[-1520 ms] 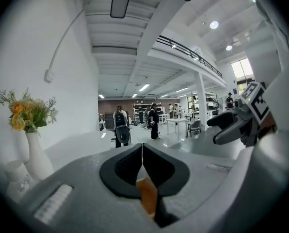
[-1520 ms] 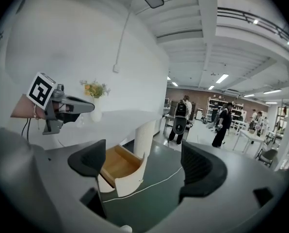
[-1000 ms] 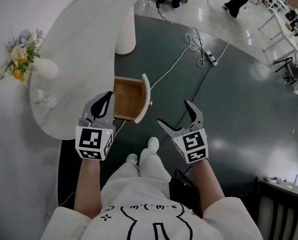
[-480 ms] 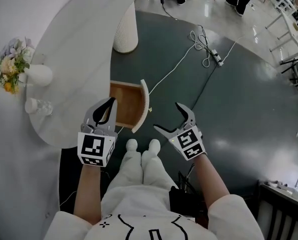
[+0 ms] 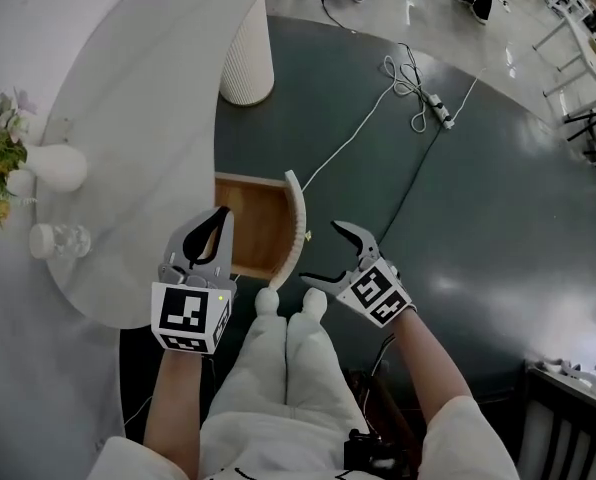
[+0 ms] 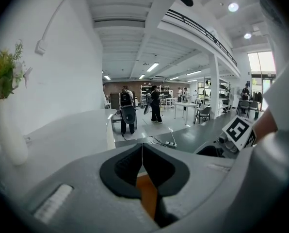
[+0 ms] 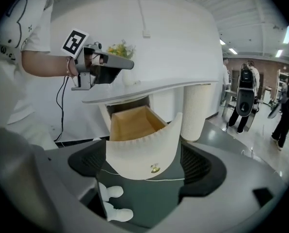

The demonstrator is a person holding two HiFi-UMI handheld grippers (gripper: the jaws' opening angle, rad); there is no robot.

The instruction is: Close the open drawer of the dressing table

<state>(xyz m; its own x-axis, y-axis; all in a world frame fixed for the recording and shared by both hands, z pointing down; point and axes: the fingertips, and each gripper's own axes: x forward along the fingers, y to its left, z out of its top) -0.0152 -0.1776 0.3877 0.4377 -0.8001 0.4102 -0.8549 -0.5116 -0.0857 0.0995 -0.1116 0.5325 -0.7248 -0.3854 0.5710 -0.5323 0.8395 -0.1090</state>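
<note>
The dressing table's drawer [image 5: 258, 224] stands open, wooden inside, with a curved white ribbed front [image 5: 296, 230]. In the right gripper view the front [image 7: 135, 147] fills the middle, with a small gold knob [image 7: 155, 168] low on it. My right gripper [image 5: 324, 255] is open, close beside the front, its jaws spread to either side of the knob [image 7: 145, 173]. My left gripper [image 5: 221, 215] hovers over the drawer's left near corner. Its jaws are shut on nothing [image 6: 142, 148], with drawer wood showing below them.
The white tabletop [image 5: 128, 118] carries a vase of flowers [image 5: 40, 168] and a small glass [image 5: 58, 240]. A fluted white pedestal [image 5: 246, 63] stands behind the drawer. A cable and power strip [image 5: 420, 100] lie on the dark floor. My white-slippered feet [image 5: 296, 306] are below the drawer.
My right gripper has moved left and come close to the drawer's front. The left gripper has stayed over the drawer's near corner, still shut.
</note>
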